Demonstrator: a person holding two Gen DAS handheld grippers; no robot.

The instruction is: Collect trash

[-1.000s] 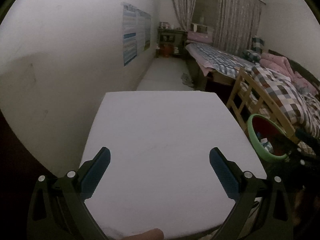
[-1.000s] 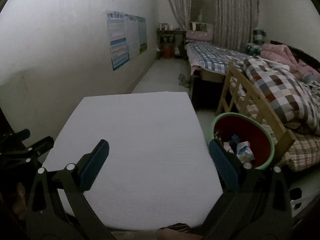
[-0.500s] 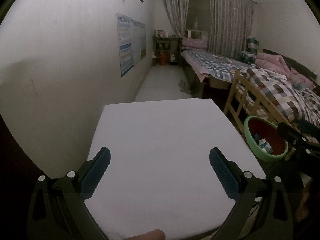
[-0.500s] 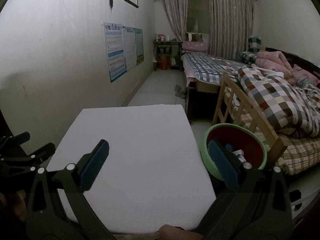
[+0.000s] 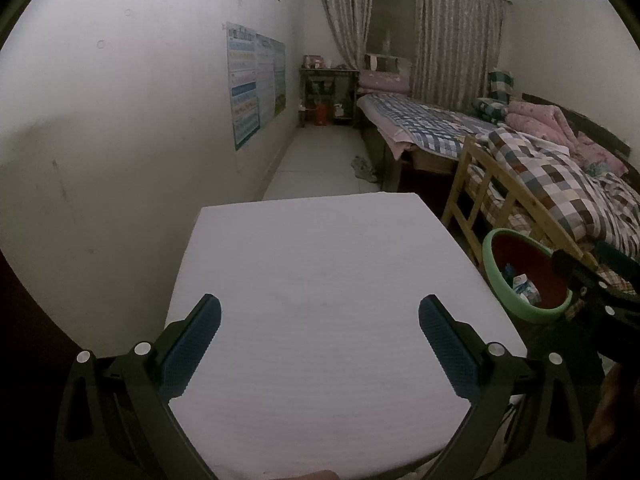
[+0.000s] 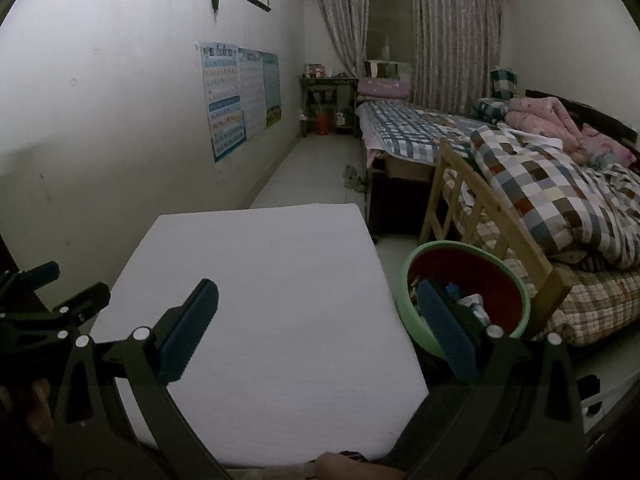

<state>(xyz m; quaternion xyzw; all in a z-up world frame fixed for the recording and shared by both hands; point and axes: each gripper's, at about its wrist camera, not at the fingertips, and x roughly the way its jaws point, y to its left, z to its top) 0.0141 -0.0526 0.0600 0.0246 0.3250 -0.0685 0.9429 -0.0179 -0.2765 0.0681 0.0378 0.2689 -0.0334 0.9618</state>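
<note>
The left gripper (image 5: 319,344) is being held with its jaws spread wide and nothing between them, above the near end of the white table (image 5: 320,264). The right gripper (image 6: 318,322) is likewise being held apart and empty, over the table's near right corner. No trash is being shown on the table top in either view, so the collecting step is being judged as finished or nearly so; nothing is being carried at this moment.

Just off the table's right edge, the bin (image 6: 404,292) is being seen: a green-rimmed basin with a red inside, standing low beside the wooden bed frame (image 6: 496,216). Inside it, small cartons (image 5: 524,286) and scraps are being seen lying loose; their print is too small to be read.

The next move is being judged as a search: the floor around the table would have to be looked over for anything left, and both grippers are being kept ready for a pick.
</note>
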